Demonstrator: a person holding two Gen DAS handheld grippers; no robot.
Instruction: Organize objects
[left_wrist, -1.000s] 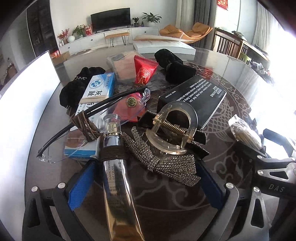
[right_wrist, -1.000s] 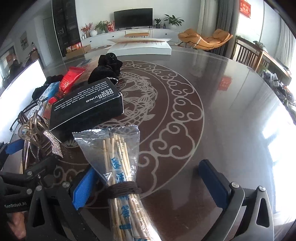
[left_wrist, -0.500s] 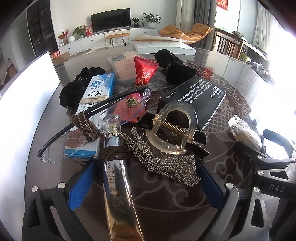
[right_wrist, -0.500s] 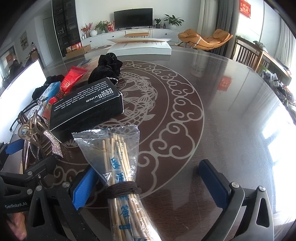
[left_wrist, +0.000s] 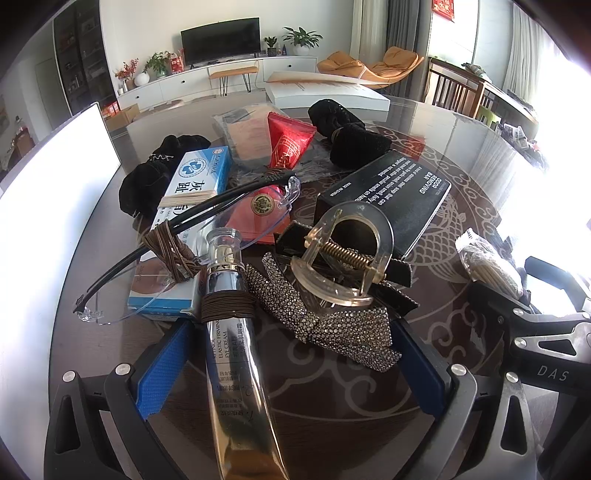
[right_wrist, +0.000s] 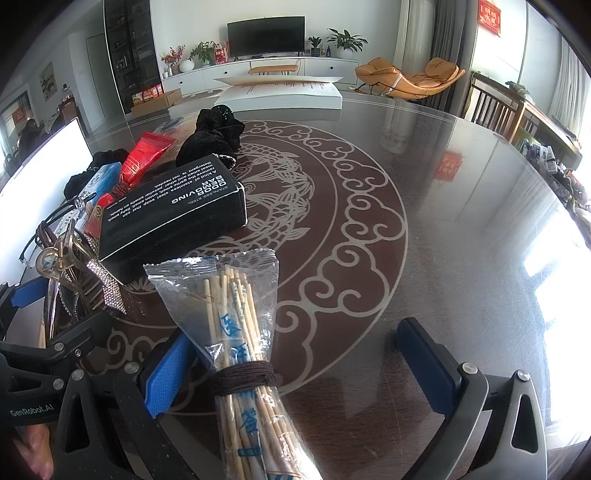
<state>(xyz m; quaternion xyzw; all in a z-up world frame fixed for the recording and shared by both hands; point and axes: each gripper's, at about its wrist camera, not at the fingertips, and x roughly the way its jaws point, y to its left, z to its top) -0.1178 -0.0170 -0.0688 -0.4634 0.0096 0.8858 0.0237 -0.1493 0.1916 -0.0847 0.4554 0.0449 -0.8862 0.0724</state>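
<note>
Behind the round table (right_wrist: 461, 206) stand a black television (right_wrist: 266, 36) on a white cabinet (right_wrist: 258, 72), green plants (right_wrist: 345, 40), and an orange lounge chair (right_wrist: 410, 79).

Two low, close wrist views across the table (right_wrist: 461, 206); shared black box (left_wrist: 388, 199) (left of right view)

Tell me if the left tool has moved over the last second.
No. In the left wrist view the left tool sits the same against the black box and table pattern.
</note>
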